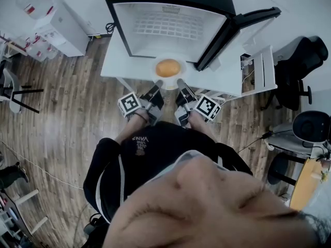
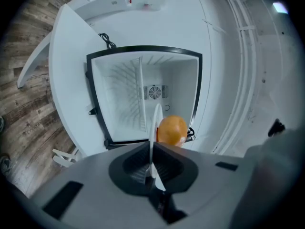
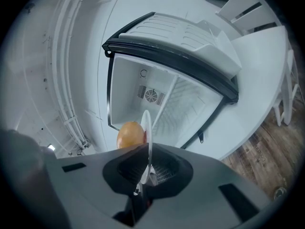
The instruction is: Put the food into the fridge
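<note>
Plate (image 1: 156, 72) bearing orange food (image 1: 168, 67) sits mid-frame, near rim clamped by left gripper (image 1: 158, 85) and right gripper (image 1: 181, 83); open fridge (image 1: 170, 27) gapes just above.

food (image 1: 167, 67): orange, round, on white plate (image 1: 168, 83) | white plate: level, before fridge (image 1: 170, 25) | fridge: door open

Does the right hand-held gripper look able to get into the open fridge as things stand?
Probably yes. The fridge is straight ahead, its door swung wide, nothing between. But the right hand-held gripper is shut on the plate rim, as is the left hand-held gripper, so the plate goes along.
</note>
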Demonstrator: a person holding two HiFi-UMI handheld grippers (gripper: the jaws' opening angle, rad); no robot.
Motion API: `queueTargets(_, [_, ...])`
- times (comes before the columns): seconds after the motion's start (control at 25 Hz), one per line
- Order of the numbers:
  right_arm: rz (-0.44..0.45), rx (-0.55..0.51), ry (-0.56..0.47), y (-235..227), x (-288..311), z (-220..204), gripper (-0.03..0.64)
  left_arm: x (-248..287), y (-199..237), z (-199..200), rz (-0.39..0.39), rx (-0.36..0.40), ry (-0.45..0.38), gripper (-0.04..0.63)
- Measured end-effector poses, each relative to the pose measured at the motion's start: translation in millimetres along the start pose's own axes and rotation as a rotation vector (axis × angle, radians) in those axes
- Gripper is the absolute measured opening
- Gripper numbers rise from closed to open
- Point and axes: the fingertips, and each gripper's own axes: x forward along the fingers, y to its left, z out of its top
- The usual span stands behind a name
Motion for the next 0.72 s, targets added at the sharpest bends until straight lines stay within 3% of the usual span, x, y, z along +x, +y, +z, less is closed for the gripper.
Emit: queueTargets(0.72, [-0.034, 0.006, -0.12, 8.7, 66.4, 5.4, 0.021, 19.8, 1.6, 72.3, -0.03, -0.018, 0.123, 0.025])
